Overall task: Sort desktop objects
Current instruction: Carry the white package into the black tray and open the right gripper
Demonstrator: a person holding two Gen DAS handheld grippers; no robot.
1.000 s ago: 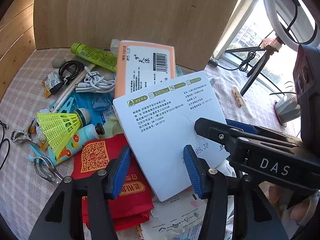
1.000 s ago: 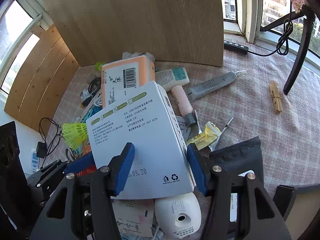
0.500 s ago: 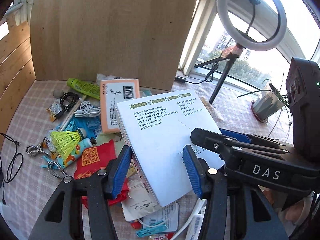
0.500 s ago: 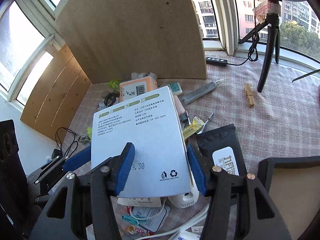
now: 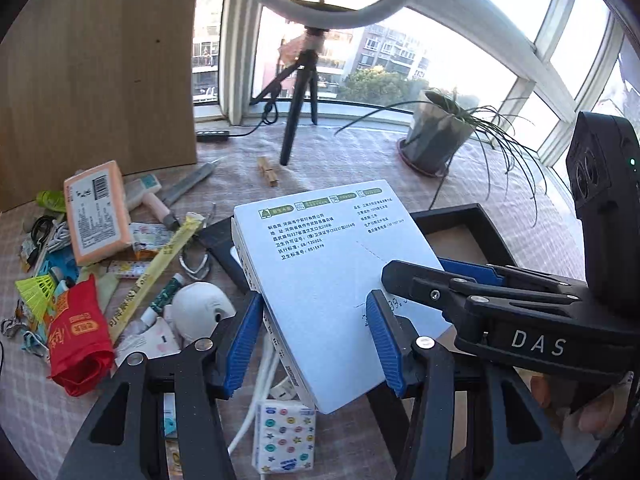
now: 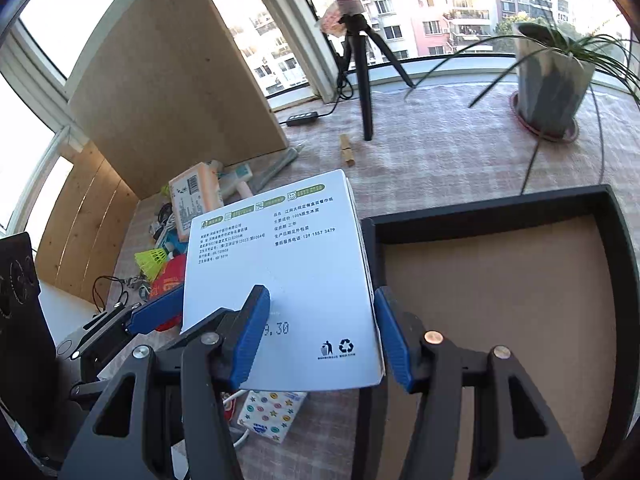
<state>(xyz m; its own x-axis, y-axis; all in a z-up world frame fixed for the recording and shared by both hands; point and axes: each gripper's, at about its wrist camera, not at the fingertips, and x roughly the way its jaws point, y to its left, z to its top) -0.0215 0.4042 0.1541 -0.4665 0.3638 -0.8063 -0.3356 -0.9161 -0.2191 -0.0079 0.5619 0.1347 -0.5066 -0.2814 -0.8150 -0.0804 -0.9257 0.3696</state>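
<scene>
Left gripper (image 5: 314, 340): blue fingers (image 5: 243, 342) clamped on the near end of one white box (image 5: 332, 276), one pad at the box's left side edge, the other over its top face. Right gripper (image 6: 322, 338): fingers (image 6: 251, 334) closed on the same box, one pad on the printed face, the other at the right edge. Lower pads of both hidden behind the cardboard. In the left view the right gripper crossed in from the right, covering the box's near right corner; part of a hand (image 5: 592, 416) showed beneath it, cut off by the frame.

The box was held aloft, tilted, between the clutter and one black tray (image 6: 616, 240), its right edge overlapping the tray's left wall in the right view. Tray floor bare brown; its near side ran out of frame.

Box hid part of the pile on the table (image 5: 340, 160). Countable beyond it: one orange packet (image 5: 96, 212), one red pouch (image 5: 78, 336), one yellow-green shuttlecock (image 5: 38, 288), one patterned tissue pack (image 5: 284, 436), one wooden clothespin (image 5: 268, 172), one grey tube (image 5: 190, 182). Smaller items at the far left were too crowded to identify.

One ring light tripod (image 5: 298, 96), one potted plant (image 5: 436, 136).
</scene>
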